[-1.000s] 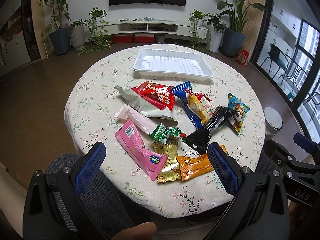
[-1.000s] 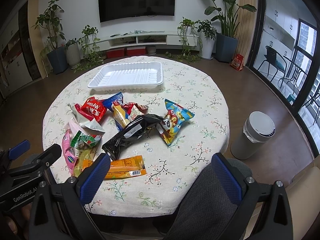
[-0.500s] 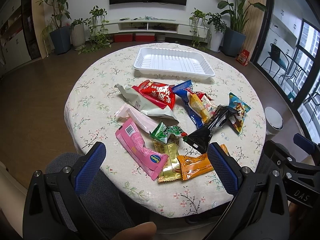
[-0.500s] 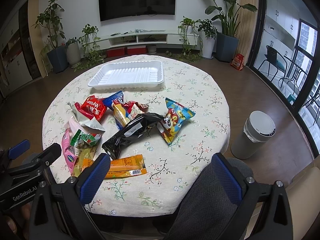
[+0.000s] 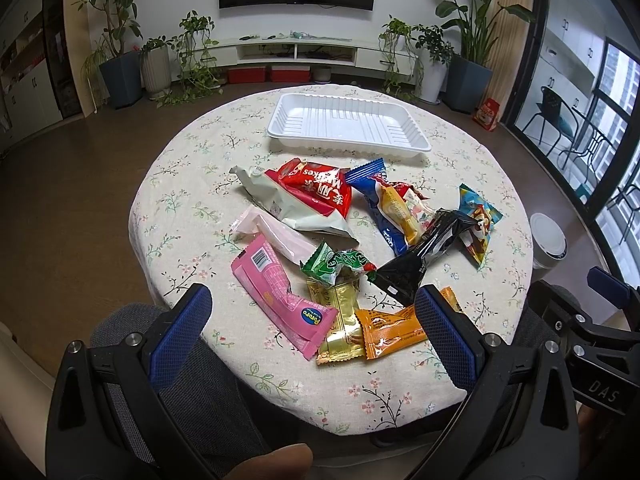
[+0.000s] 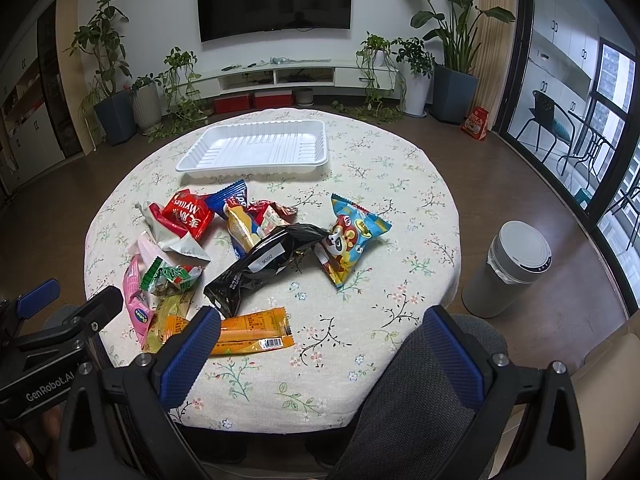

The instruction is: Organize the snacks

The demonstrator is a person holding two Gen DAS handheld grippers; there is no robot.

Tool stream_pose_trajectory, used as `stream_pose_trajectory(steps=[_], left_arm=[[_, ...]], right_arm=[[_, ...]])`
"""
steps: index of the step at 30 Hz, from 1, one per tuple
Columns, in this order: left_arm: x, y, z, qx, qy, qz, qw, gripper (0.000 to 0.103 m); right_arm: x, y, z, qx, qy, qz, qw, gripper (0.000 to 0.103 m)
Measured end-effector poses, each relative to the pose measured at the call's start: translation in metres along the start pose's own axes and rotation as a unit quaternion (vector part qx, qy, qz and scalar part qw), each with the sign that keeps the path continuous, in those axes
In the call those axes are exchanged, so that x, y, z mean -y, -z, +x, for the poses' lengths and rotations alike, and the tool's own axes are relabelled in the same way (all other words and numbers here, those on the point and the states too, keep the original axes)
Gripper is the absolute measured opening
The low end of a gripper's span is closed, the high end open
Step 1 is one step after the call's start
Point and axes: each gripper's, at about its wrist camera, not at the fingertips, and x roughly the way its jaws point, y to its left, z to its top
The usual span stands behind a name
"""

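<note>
While both claws — left claw (image 5: pixel 312 316) and right claw (image 6: pixel 320 336) — hang wide open and empty, the snack packets (image 5: pixel 344 236) look light, crinkly, slippery — pinch a sealed end.

Snacks piled on bench, tray behind them.
Tray (image 5: pixel 348 126) sits at far side of bench (image 5: pixel 192 184); snack pile (image 5: pixel 340 240) lies nearer, mostly left of centre; bin (image 6: pixel 508 276) on floor, right of bench.
</note>
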Motion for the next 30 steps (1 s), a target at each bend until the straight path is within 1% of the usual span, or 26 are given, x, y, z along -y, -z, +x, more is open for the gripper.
stream_pose_trajectory(steps=[9, 13, 16, 17, 19, 21, 23, 24, 25, 26, 27, 28, 29, 30], left_arm=[[-0.001, 0.001, 0.001, -0.001, 0.0, 0.0, 1.0, 0.103], [-0.001, 0.001, 0.001, -0.001, -0.001, 0.0, 1.0, 0.103], [0.0, 0.009, 0.006, 0.012, -0.018, 0.013, 0.9997, 0.103], [0.001, 0.01, 0.006, 0.019, -0.018, 0.019, 0.9995, 0.103], [0.002, 0.015, 0.002, 0.044, -0.008, 0.031, 0.9985, 0.103], [-0.003, 0.018, -0.002, 0.064, 0.019, 0.029, 0.9974, 0.103], [-0.01, 0.016, -0.001, 0.072, 0.078, 0.032, 0.9939, 0.103], [-0.014, 0.017, 0.001, 0.075, 0.111, 0.037, 0.9903, 0.103], [-0.017, 0.017, 0.001, 0.083, 0.125, 0.044, 0.9877, 0.103], [-0.02, 0.016, 0.001, 0.089, 0.122, 0.052, 0.9872, 0.103], [-0.023, 0.016, 0.003, 0.076, 0.108, 0.058, 0.9895, 0.103], [-0.027, 0.015, 0.01, 0.039, 0.082, 0.053, 0.9945, 0.103], [-0.036, 0.013, 0.017, 0.01, 0.066, 0.03, 0.9973, 0.103], [-0.045, 0.012, 0.02, 0.003, 0.069, 0.008, 0.9976, 0.103]], right_arm=[[0.0, 0.0, 0.0, -0.002, 0.0, 0.0, 1.0, 0.103], [-0.002, 0.007, 0.005, -0.007, -0.004, 0.001, 1.0, 0.103], [0.0, 0.008, 0.007, -0.01, -0.012, 0.003, 1.0, 0.103], [0.001, 0.005, 0.006, -0.011, -0.015, 0.002, 1.0, 0.103], [0.005, 0.0, 0.003, -0.004, -0.028, -0.004, 1.0, 0.103], [0.011, -0.004, -0.003, 0.01, -0.053, -0.009, 0.999, 0.103], [0.019, -0.007, -0.009, 0.029, -0.098, -0.008, 0.995, 0.102], [0.024, -0.008, -0.012, 0.037, -0.127, -0.006, 0.991, 0.102], [0.028, -0.01, -0.014, 0.039, -0.158, -0.004, 0.987, 0.102], [0.033, -0.012, -0.014, 0.035, -0.189, -0.001, 0.981, 0.102], [0.035, -0.013, -0.014, 0.03, -0.208, 0.001, 0.978, 0.102], [0.038, -0.013, -0.011, 0.019, -0.235, 0.006, 0.972, 0.102], [0.039, -0.012, -0.008, 0.005, -0.255, 0.009, 0.967, 0.102], [0.039, -0.013, -0.005, -0.006, -0.27, 0.013, 0.963, 0.1]])
